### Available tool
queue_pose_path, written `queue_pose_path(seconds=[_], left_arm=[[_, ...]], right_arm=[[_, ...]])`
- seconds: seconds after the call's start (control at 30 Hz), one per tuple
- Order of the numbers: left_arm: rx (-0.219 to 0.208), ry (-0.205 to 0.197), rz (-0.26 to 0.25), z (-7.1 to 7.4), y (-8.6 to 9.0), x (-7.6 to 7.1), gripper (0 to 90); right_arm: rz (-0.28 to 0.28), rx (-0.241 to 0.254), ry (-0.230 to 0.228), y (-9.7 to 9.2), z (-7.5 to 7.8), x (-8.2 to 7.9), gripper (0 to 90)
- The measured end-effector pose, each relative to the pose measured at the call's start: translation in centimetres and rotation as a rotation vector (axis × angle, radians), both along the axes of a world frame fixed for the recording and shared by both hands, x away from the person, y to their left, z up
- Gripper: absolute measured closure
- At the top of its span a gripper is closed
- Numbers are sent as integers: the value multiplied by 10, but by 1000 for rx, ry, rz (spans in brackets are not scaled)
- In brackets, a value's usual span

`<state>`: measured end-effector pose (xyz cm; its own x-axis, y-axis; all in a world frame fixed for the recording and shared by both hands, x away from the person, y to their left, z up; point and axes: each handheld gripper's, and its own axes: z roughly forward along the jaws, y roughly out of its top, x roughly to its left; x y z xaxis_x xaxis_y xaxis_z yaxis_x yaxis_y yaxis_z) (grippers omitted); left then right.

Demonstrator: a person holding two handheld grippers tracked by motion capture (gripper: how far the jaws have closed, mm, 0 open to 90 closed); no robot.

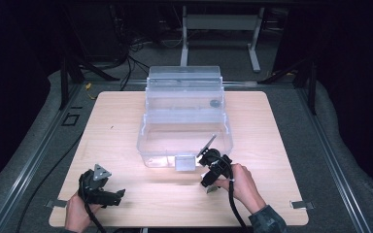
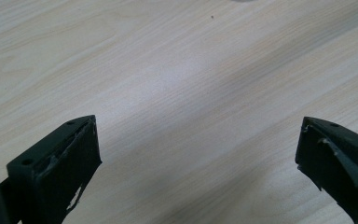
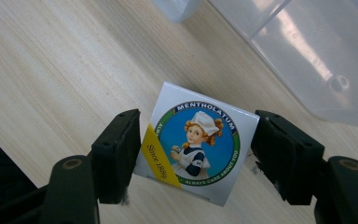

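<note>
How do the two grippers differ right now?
The right gripper has a small Mentholatum box between its jaws; the left gripper has nothing between its wide-open jaws, just bare table. The right sits beside the clear bin; the left lies farther off, near the table's edge. Both have black jaws and are hand-held.

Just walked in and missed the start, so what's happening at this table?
A person works with a hand-held gripper in each hand. The right hand-held gripper has its jaws on either side of a small Mentholatum box on the table, beside a clear plastic bin. The left hand-held gripper is open over bare wood.
</note>
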<state>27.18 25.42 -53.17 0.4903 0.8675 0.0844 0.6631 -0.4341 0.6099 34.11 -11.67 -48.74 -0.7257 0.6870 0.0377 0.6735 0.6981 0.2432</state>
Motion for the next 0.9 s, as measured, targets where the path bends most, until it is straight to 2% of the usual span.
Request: queue_pose_path(seconds=[0.2,0.43,0.57,0.63,0.77,0.9], left_arm=[[2,6,-2,-1,0,0,0],[6,9,-7,-1,-1,0,0],[3,15,-11,-1,-1,1,0],[3,16,-12,-2,-1,1,0],[1,16,-11,-2,0,1,0],[2,16,-10,-2,0,1,0]], right_arm=[[-2,-15,5,-5,1,0,381],[-1,12,16,-2,1,3,382],[-18,-13,12,5,-1,7,405],[-14,-16,20,6,-3,8,435],[0,-33,16,7,-3,8,443],[11,-28,7,7,-3,8,452]])
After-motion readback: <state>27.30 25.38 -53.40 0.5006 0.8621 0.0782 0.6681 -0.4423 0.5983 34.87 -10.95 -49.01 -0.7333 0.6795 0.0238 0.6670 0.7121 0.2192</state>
